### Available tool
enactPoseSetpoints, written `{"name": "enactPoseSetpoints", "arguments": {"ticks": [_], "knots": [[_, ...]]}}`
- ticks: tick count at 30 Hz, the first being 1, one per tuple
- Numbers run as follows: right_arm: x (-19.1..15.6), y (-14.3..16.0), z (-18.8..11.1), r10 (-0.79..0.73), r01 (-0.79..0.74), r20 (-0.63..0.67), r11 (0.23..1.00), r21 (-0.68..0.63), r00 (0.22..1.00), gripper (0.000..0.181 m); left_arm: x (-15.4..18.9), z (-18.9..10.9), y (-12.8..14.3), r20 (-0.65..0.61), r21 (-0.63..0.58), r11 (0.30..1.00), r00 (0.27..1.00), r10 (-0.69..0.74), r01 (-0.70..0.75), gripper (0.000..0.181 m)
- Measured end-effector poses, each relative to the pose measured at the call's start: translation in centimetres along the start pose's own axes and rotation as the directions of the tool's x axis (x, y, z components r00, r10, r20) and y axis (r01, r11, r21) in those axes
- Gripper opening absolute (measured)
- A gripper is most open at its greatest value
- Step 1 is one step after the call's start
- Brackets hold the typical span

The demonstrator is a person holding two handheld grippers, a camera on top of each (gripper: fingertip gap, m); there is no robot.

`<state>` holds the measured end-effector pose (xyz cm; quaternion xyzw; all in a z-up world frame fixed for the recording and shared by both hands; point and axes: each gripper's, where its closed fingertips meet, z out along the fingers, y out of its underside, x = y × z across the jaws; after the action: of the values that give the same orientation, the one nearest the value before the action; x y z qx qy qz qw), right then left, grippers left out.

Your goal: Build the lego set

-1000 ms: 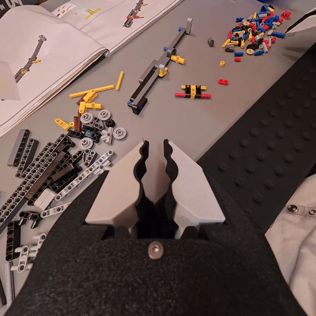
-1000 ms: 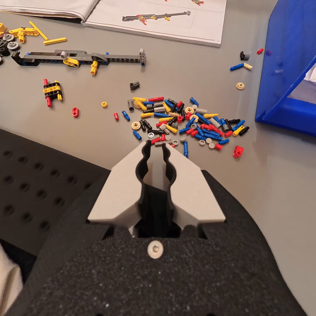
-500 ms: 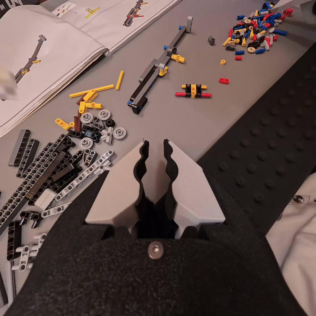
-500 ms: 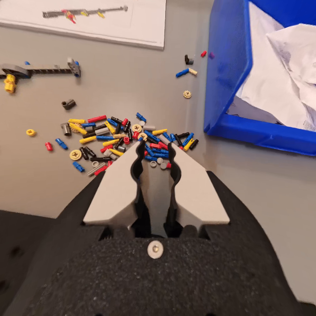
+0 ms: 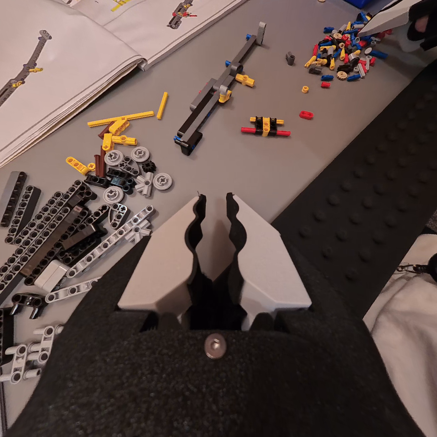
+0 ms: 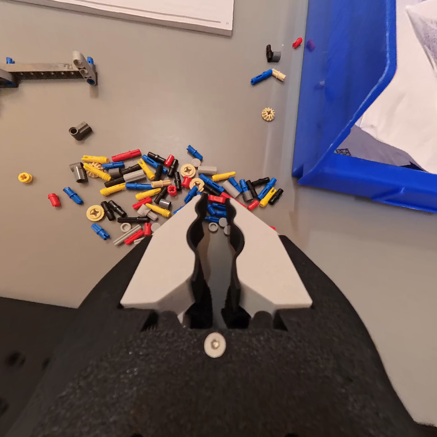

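A long grey and black beam assembly (image 5: 217, 92) lies on the grey table; its far end shows in the right wrist view (image 6: 54, 69). A small black, yellow and red sub-assembly (image 5: 266, 125) lies to its right. My left gripper (image 5: 215, 196) is open and empty, hovering near the table's front beside a pile of black and grey beams (image 5: 47, 234). My right gripper (image 6: 214, 198) is open and empty, with its tips low over a pile of small coloured pins (image 6: 170, 186). The right gripper's finger also shows in the left wrist view (image 5: 383, 21) over that pile (image 5: 343, 56).
An open instruction booklet (image 5: 71, 54) lies at the far left. A blue bin (image 6: 350, 118) holding white paper stands right of the pins. A black studded mat (image 5: 366, 212) runs along the front edge. Grey discs and yellow axles (image 5: 127, 151) lie behind the beams. A pale sleeve (image 5: 406, 331) is at the lower right. The grippers' ends are close to 35 cm from one another.
My right gripper has swung right and forward, dropping onto the pin pile, and opened a little wider. My left gripper has stayed nearly still.
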<state>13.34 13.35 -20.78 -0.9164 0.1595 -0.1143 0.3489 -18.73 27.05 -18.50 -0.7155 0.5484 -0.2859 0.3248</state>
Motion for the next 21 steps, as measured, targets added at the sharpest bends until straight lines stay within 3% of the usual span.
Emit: {"name": "enactPoseSetpoints", "arguments": {"ticks": [8,9,15,21], "knots": [[0.03,-0.06,-0.03,-0.006,0.006,-0.004,1.000,0.004,1.000,0.009,-0.03,-0.01,0.02,0.006,-0.001,1.000,1.000,0.004,-0.004,0.016],[0.08,-0.23,-0.18,-0.008,0.008,-0.010,1.000,0.019,1.000,0.000,-0.03,-0.01,0.02,0.005,-0.001,1.000,1.000,0.003,-0.003,0.016],[0.61,-0.40,-0.62,-0.040,0.042,-0.041,0.998,0.054,0.998,0.007,-0.02,-0.03,0.00,0.005,0.001,1.000,1.000,0.003,-0.003,0.016],[-0.01,-0.10,-0.06,-0.009,0.009,0.033,1.000,0.009,0.999,0.012,-0.05,-0.06,-0.04,0.007,0.004,1.000,1.000,0.003,-0.003,0.016]]}}
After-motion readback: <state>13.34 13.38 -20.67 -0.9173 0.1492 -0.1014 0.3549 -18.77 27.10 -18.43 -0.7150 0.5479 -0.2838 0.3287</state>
